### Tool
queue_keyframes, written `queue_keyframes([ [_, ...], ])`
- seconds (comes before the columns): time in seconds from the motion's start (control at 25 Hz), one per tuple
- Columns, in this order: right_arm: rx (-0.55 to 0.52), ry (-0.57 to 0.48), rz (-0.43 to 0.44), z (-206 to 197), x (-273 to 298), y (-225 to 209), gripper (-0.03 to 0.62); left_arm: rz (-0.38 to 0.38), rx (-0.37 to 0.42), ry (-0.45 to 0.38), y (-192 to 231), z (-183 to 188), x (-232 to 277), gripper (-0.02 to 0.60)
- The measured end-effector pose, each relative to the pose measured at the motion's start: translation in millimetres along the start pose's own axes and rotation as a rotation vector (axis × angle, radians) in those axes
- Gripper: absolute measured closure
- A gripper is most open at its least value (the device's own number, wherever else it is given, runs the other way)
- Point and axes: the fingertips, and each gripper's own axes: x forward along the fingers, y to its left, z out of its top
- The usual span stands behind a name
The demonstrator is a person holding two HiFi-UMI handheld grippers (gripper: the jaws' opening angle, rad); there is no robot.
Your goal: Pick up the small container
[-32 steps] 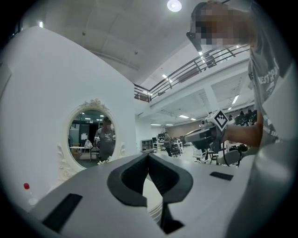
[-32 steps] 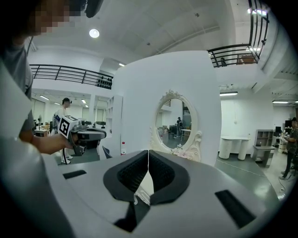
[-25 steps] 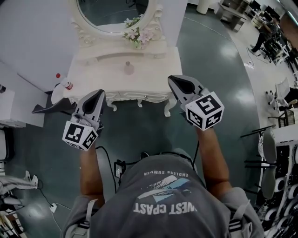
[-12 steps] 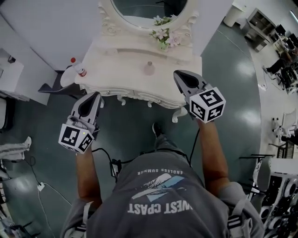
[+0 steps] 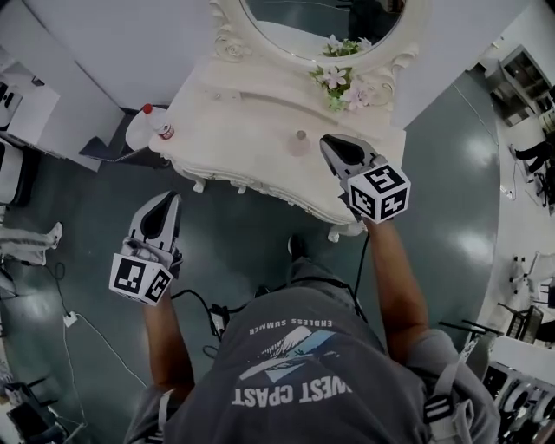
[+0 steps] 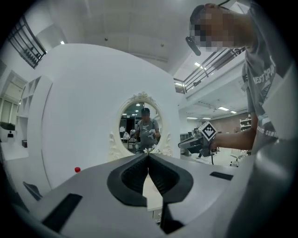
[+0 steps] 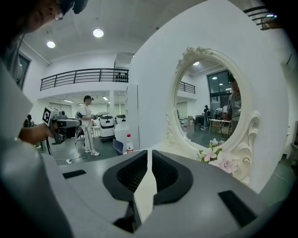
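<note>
On the white carved surface (image 5: 234,108), below the oval mirror (image 5: 323,19): small container (image 5: 300,141), one item, pale pinkish, narrower top over a wider base; appears to stand upright, long axis vertical and top pointing up toward the head camera, though it shows too small for finer detail; it sits near the front edge, roughly midway along the surface, with flowers (image 5: 342,80) behind it and to its right.

Right hand-held gripper (image 5: 332,145): over the surface, tip just right of the small container, not touching it; height above the surface cannot be told; jaws drawn together to a thin slit, nothing between them; jaws point toward the mirror side.

Left hand-held gripper (image 5: 164,200): over the dark floor (image 5: 251,234), in front of the surface and well apart from the small container; jaw tips meet, nothing held.

Red-capped bottle (image 5: 160,130): lying on a low round stand (image 5: 139,134) at the left end of the surface.
</note>
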Motion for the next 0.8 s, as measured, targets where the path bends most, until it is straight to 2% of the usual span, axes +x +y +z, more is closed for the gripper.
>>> queue_keyframes([
  [0.4,0.018,0.070,0.045,-50.1,73.3,-44.0,0.466,0.074,-0.071,0.103,8.5,-44.8,12.1,0.566],
  [0.8,0.042,0.134,0.050,-102.9,124.2,-65.2,0.385,0.092,-0.117,0.172,10.3,-76.9,23.0,0.566],
])
